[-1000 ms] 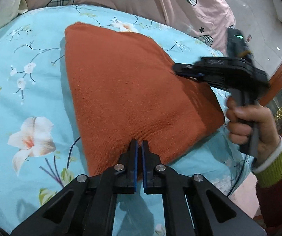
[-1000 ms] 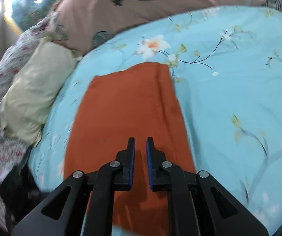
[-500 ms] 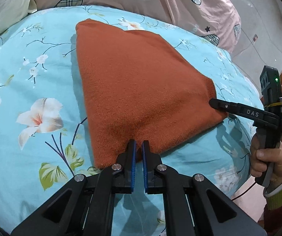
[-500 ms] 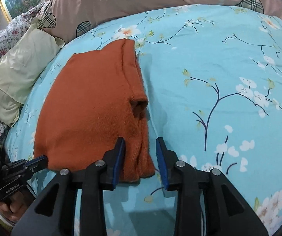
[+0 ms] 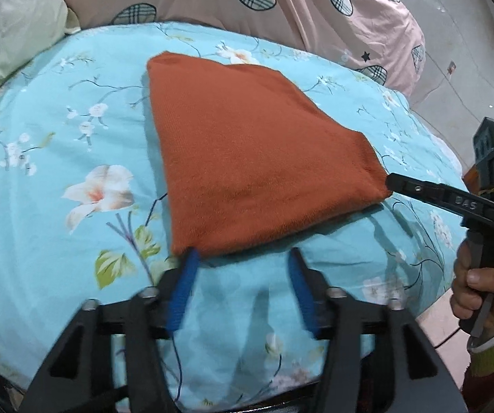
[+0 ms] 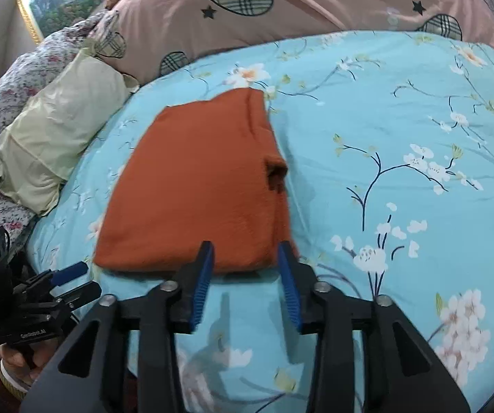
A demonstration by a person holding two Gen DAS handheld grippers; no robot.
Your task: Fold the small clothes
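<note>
On the flowered blue bedcover (image 6: 401, 110) the orange garment (image 5: 247, 158) lies folded flat, both the left gripper (image 5: 243, 258) and right gripper (image 6: 245, 251) wide open, holding nothing, so folding seems nearly finished.

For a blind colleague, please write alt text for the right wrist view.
A folded orange garment lies on a blue floral bedsheet. The open right gripper hovers at its near edge, holding nothing; a cream pillow lies left.

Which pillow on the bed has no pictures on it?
The pale yellow pillow is plain. The big pink pillow behind it has plaid hearts and stars, and the white one at the side has little red flowers.
</note>
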